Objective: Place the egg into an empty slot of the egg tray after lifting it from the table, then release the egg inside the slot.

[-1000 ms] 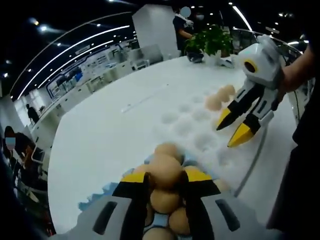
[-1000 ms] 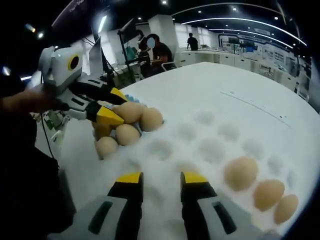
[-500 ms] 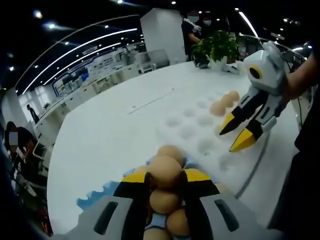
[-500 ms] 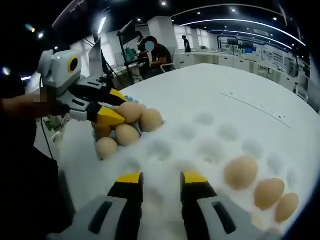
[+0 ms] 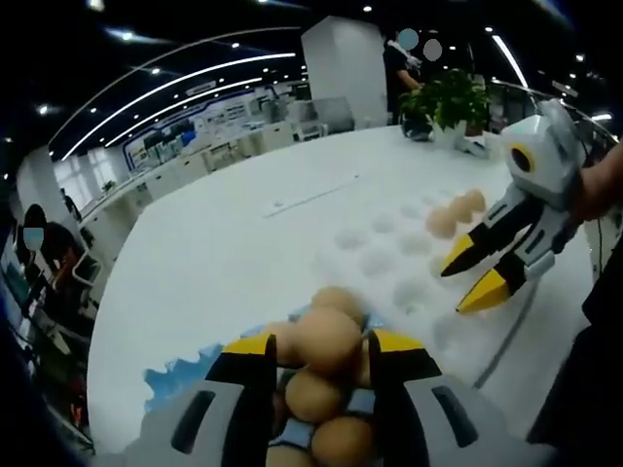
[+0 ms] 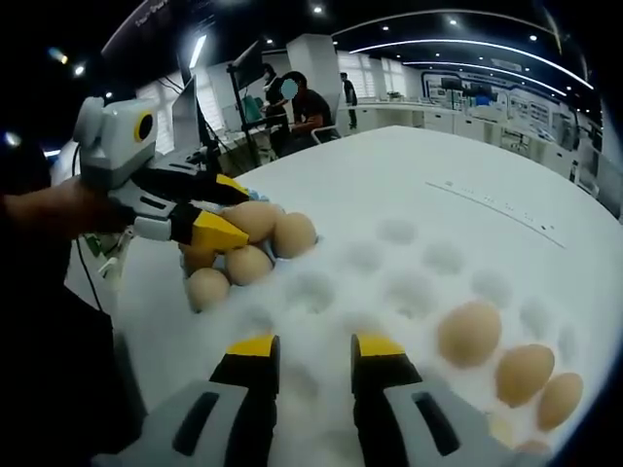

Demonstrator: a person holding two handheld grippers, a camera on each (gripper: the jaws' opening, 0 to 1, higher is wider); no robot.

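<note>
My left gripper (image 5: 321,346) is shut on a tan egg (image 5: 326,339), held just over a small heap of eggs (image 5: 313,394) lying on a blue cloth (image 5: 180,375). In the right gripper view the same left gripper (image 6: 229,209) comes in from the left with the held egg (image 6: 255,219) between its yellow tips, beside the loose eggs (image 6: 247,263). The white egg tray (image 6: 389,282) lies past them, with three eggs (image 6: 469,333) in slots at its far end. My right gripper (image 6: 317,350) hovers open over the tray's near slots, and also appears as the right gripper (image 5: 470,279) above the tray (image 5: 389,263).
The white table (image 5: 224,253) is wide and bare beyond the tray. A potted plant (image 5: 450,97) stands at its far edge. A person's hand (image 5: 604,180) holds the right gripper. People sit and stand at desks in the background.
The left gripper keeps its hold on the egg and its view has swung slightly. The right gripper stays open over the tray, almost still.
</note>
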